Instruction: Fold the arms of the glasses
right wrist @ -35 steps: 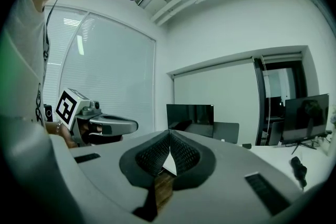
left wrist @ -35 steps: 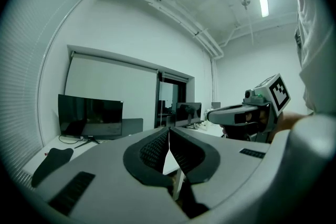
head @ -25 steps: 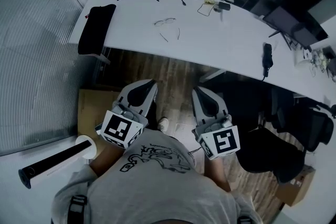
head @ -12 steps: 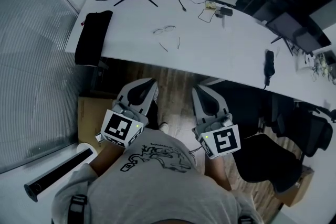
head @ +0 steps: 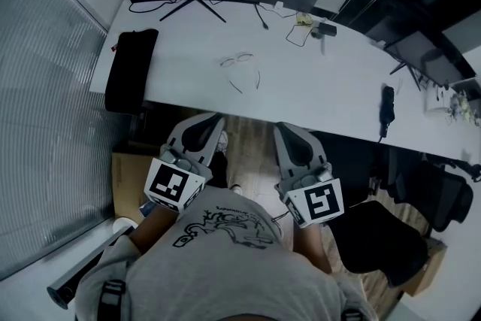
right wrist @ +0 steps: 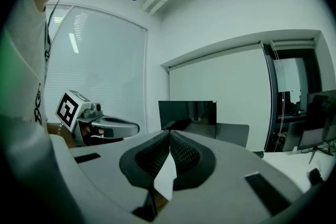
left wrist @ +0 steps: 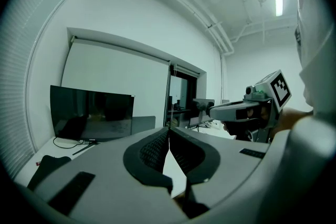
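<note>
Gripping nothing, left tool [head: 216,118], right tool [head: 279,127], closed

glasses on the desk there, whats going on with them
A person faces the white desk with a gripper in each hand. The left tongs and the right tongs are both shut and empty, held side by side short of the desk's near edge. The glasses lie on the desk with their arms spread open and nothing touching them, so the folding has not begun.

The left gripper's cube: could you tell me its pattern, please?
Black-and-white square marker on the cube; best in head view.
</note>
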The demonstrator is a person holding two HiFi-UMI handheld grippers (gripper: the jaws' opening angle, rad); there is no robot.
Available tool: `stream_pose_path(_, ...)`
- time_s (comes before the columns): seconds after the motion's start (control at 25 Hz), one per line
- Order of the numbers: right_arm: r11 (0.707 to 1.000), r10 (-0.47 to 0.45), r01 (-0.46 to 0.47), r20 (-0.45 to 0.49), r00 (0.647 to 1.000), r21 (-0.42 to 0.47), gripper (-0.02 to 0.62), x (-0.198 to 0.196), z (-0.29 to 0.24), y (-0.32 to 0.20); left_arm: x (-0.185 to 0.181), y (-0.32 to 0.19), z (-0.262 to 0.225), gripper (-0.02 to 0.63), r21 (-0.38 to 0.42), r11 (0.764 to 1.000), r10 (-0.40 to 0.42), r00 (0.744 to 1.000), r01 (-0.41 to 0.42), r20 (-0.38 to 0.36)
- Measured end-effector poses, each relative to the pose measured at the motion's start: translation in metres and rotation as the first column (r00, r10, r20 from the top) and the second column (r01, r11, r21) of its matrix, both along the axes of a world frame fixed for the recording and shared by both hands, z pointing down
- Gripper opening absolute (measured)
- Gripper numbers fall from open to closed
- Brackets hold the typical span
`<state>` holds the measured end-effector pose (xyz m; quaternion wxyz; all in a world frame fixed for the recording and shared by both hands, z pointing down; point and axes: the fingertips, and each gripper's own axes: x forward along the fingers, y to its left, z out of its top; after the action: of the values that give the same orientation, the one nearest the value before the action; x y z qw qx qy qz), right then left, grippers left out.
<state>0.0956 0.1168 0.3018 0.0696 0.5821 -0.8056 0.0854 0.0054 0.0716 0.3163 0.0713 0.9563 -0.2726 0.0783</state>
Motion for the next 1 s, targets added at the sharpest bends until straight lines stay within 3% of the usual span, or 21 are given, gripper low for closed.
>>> stream_pose_path(0.88, 0.998, 0.041, -0.043, -0.041, 0.998, -0.054, 0.009, 0.002, 0.021, -0.194, 0.008, -0.194, 0.036, 0.023, -0.048, 0.996, 0.082, 0.996, -0.080, 0.044)
stream_pose_path(1.0, 0.998, 0.062, -0.063, -0.043, 0.997, -0.026, 0.009, 0.005, 0.025, -0.214, 0.011, -0.212, 0.049, 0.023, -0.036, 0.995, 0.097, 0.994, -0.095, 0.054)
